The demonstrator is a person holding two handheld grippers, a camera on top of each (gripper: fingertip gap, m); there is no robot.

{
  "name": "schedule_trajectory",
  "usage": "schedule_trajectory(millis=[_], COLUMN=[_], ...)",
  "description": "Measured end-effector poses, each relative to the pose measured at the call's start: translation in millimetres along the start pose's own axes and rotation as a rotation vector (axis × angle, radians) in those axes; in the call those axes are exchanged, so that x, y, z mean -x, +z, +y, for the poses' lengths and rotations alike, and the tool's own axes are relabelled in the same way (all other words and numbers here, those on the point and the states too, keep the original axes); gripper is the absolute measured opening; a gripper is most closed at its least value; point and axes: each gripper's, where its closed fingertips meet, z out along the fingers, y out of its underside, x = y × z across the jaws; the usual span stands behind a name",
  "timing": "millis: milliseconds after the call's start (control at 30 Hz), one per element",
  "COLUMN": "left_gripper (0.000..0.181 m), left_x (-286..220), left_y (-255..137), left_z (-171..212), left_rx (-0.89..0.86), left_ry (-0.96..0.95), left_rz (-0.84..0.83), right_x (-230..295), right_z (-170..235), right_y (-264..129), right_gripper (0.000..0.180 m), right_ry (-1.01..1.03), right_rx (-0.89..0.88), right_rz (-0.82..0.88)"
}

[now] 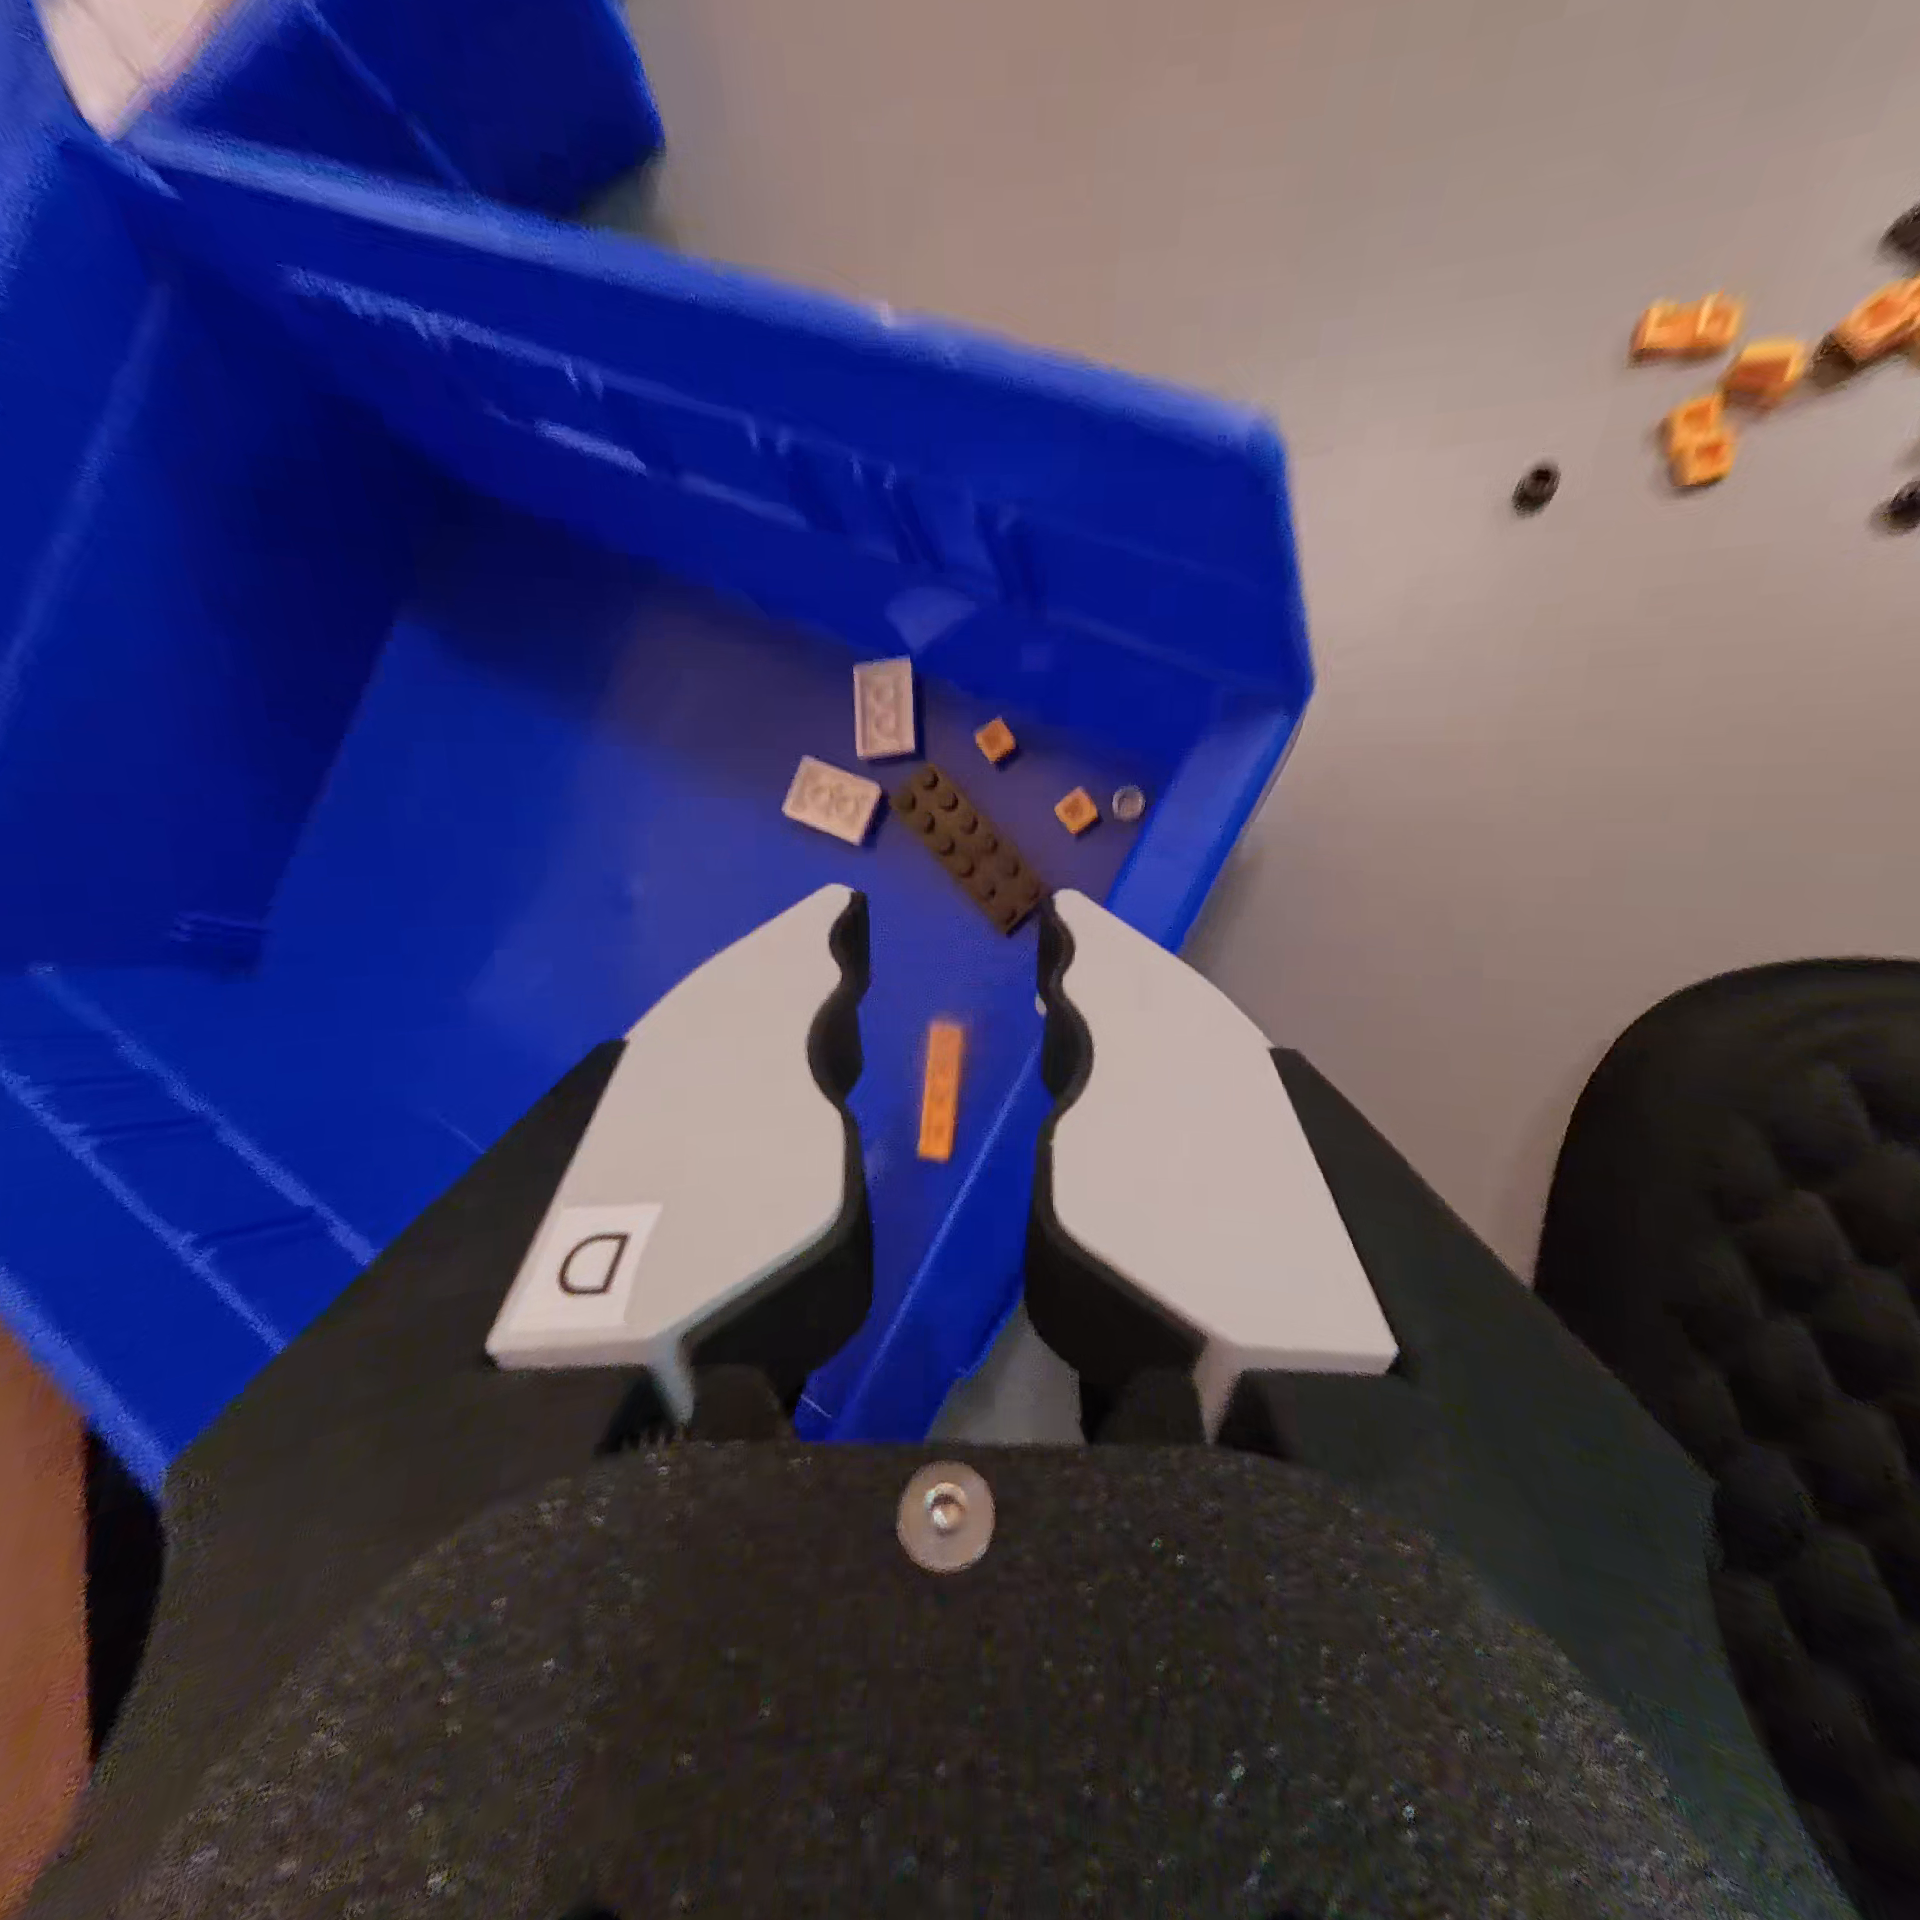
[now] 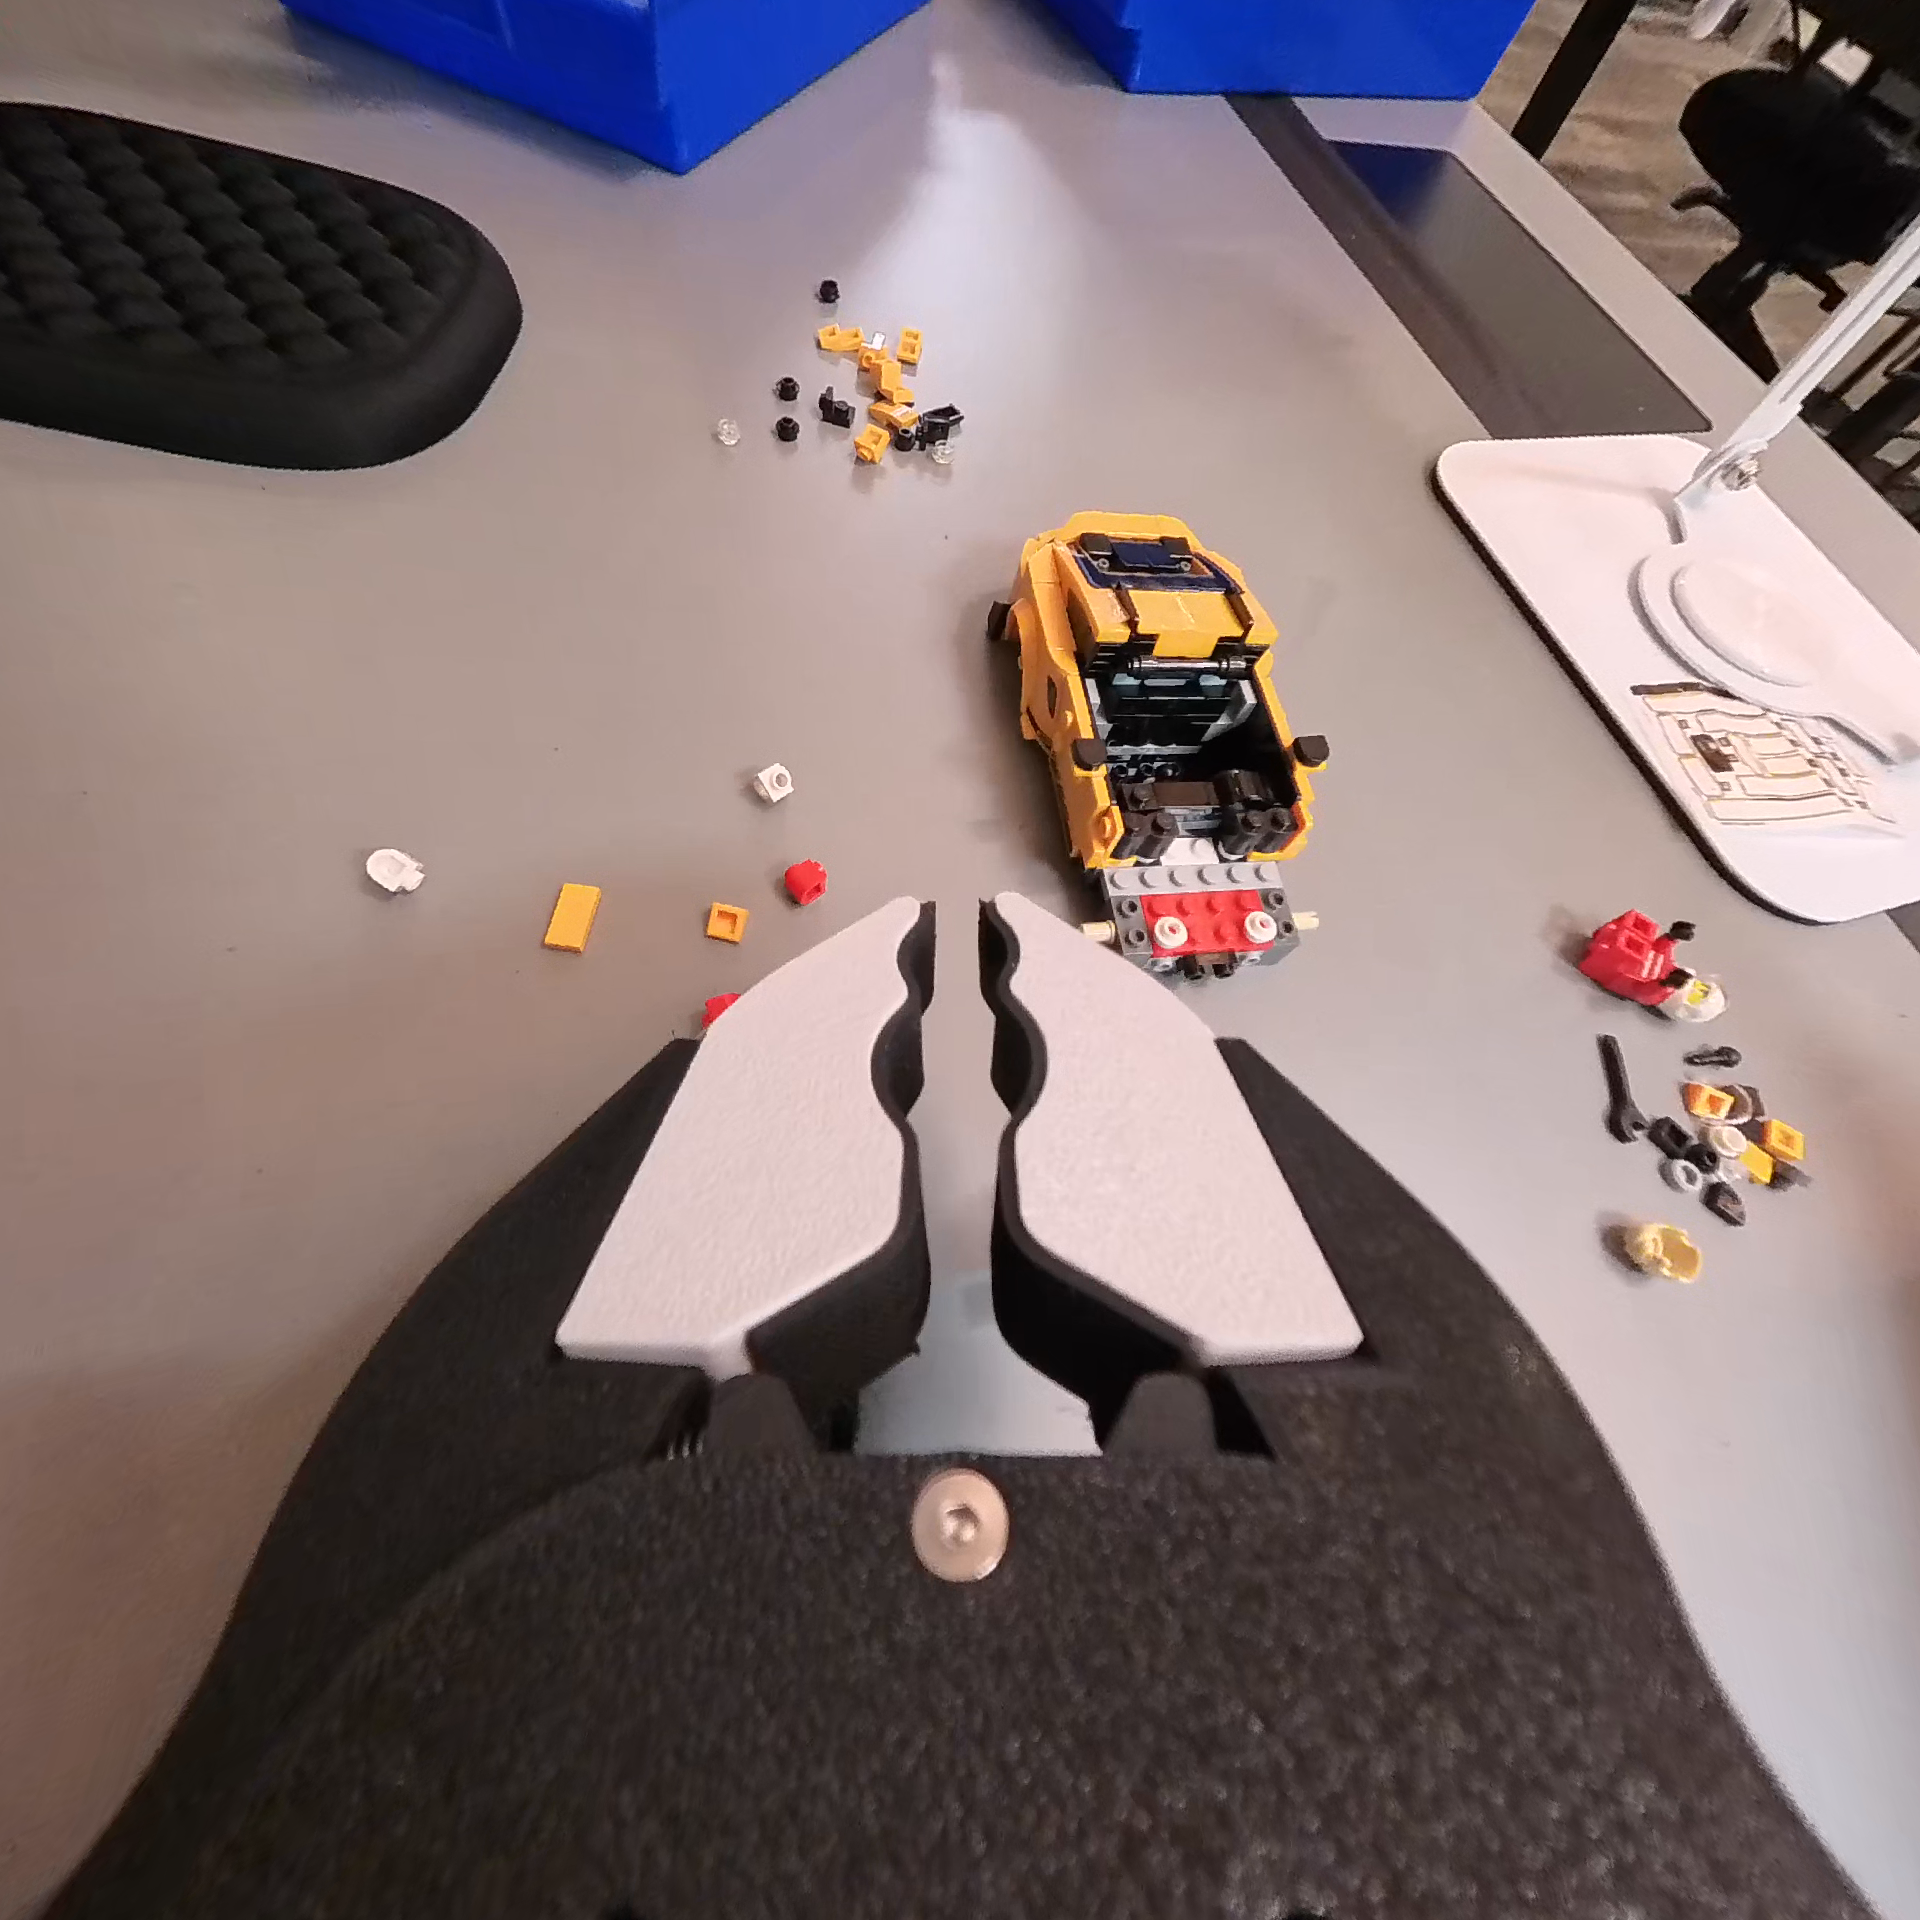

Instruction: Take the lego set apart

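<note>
Left wrist view: close above the blue bin [image 1: 436, 644], looking down inside.
Right wrist view: low over the grey table [image 2: 312, 675], facing forward.
Shared: black mat [image 1: 1745, 1195], orange pieces [image 1: 1704, 384].

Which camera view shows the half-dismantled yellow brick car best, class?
The right wrist view: the yellow brick car sits whole and sharp on the grey table, its cabin open. The left wrist view shows none of it, only the blue plastic bin.

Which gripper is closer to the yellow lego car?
Right. The right gripper hovers just short of the yellow lego car, slightly to its left. The left gripper is over the blue bin, with no car in its view.
</note>
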Motion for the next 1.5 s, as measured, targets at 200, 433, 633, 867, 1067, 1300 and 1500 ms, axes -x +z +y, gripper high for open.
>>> schedule_trajectory(millis=[200,433,633,867,1067,1300,1500], left_gripper=[0.023,0.025,0.027,0.008,0.008,0.008,0.008], left_x=[-68.4,-258.8,-336.9,-355.4,-343.7,-318.7,-309.1], left_y=[-53.0,-38.3,-3.5,11.0,6.6,-27.4,-56.8], left_z=[-76.0,-87.3,-78.5,-85.8,-91.9,-122.6,-134.1], left_rx=[-0.36,-0.344,-0.206,-0.187,-0.277,-0.633,-0.837], left_ry=[0.132,0.417,0.552,0.554,0.611,0.689,0.761], left_rz=[0.131,0.666,0.789,0.802,0.762,0.625,0.508], right_x=[4.9,10.0,16.7,15.9,16.6,16.3,22.3], right_z=[3.7,6.6,9.0,9.0,10.1,10.3,5.0], right_y=[2.9,4.7,7.0,6.2,7.3,7.9,10.8], right_gripper=[0.008,0.008,0.008,0.007,0.008,0.007,0.01], right_ry=[-0.001,-0.009,-0.034,-0.03,-0.034,-0.033,-0.01], right_rx=[0.017,0.035,0.052,0.048,0.053,0.05,0.027], right_rz=[-0.03,-0.052,-0.071,-0.071,-0.073,-0.073,-0.101])
